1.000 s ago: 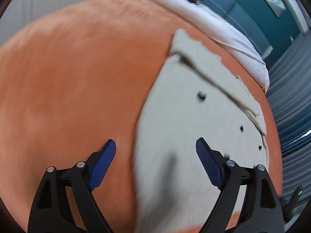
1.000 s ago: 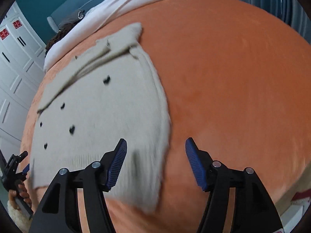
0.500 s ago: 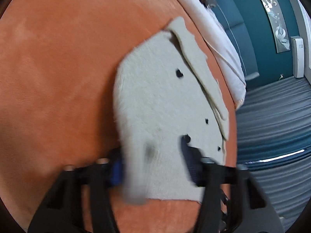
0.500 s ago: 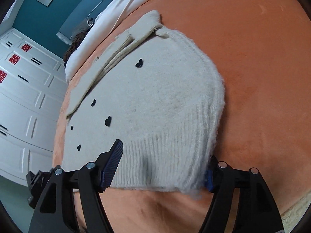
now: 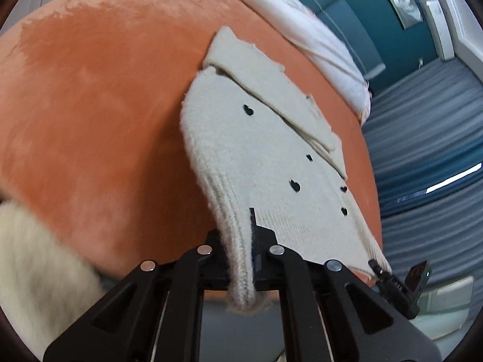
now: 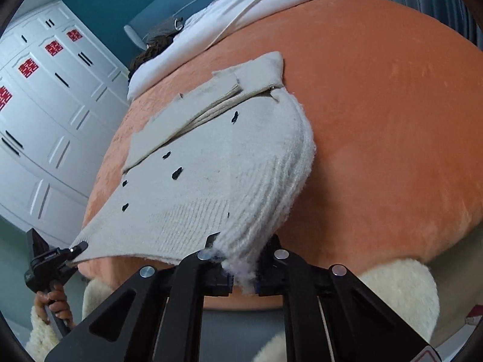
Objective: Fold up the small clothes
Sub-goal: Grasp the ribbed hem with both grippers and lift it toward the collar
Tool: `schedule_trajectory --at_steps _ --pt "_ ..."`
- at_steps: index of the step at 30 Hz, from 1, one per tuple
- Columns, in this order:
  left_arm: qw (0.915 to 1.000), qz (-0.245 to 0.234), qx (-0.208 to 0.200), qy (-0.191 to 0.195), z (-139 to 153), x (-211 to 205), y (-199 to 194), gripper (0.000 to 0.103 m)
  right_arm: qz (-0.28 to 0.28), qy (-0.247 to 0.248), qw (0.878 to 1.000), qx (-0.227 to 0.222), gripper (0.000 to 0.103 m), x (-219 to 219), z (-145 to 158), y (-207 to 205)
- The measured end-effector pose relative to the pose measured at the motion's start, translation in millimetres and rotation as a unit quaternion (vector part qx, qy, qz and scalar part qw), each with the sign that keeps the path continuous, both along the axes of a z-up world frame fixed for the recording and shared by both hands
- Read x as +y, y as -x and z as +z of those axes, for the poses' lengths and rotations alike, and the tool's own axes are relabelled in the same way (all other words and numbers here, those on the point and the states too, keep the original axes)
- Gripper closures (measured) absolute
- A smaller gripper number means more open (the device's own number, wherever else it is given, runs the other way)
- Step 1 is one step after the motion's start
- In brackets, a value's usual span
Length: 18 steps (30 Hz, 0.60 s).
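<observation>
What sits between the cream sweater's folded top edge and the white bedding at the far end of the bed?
Only a bare strip of orange blanket separates the sweater from the white bedding; the right wrist view shows it best.

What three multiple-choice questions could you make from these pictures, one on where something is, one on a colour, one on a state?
1. Where does the sweater lie?
A. on a wooden floor
B. on the orange blanket
C. in a basket

2. What colour are the small hearts on the sweater?
A. red
B. black
C. yellow

3. How is the left tool at the hem?
A. wide open above it
B. clamped on it
C. lying on the blanket

Answers:
1 B, orange plush surrounds the knit on all sides.
2 B, the dark marks stand out on the cream knit.
3 B, the ribbed hem is pinched and bunched between its pads.
</observation>
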<state>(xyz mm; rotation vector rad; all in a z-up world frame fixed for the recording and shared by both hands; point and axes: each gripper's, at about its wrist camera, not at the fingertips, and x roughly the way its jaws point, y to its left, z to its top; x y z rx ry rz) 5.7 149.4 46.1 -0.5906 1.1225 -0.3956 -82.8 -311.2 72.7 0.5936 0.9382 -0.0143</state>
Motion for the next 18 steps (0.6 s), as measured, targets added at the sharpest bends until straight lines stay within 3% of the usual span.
schedule_trajectory --at_steps 4,7,10,14,18 --pt "0.9979 -0.026 0.054 -0.023 -19.9 17.1 58.0 0.097 0.066 0.026 0.994 0.083 0.095 18.5 -25.5 56.0" --pt "0.9954 -0.018 0.092 -0.018 -31.5 32.0 89.9 0.097 0.091 0.004 0.988 0.124 0.095 29.4 -37.5 91.8" --pt "0.9952 -0.027 0.09 -0.024 -18.3 37.5 114.2 0.097 0.121 -0.018 0.984 0.127 0.095 39.7 -25.7 118.8" --pt "0.9935 -0.064 0.079 -0.052 7.7 31.3 121.0 0.097 0.158 -0.003 0.98 0.123 0.095 38.9 4.2 131.4" --pt "0.9978 -0.06 0.012 -0.024 50.4 28.4 77.5 0.097 0.131 0.0 0.991 0.038 0.095 14.1 49.1 107.2"
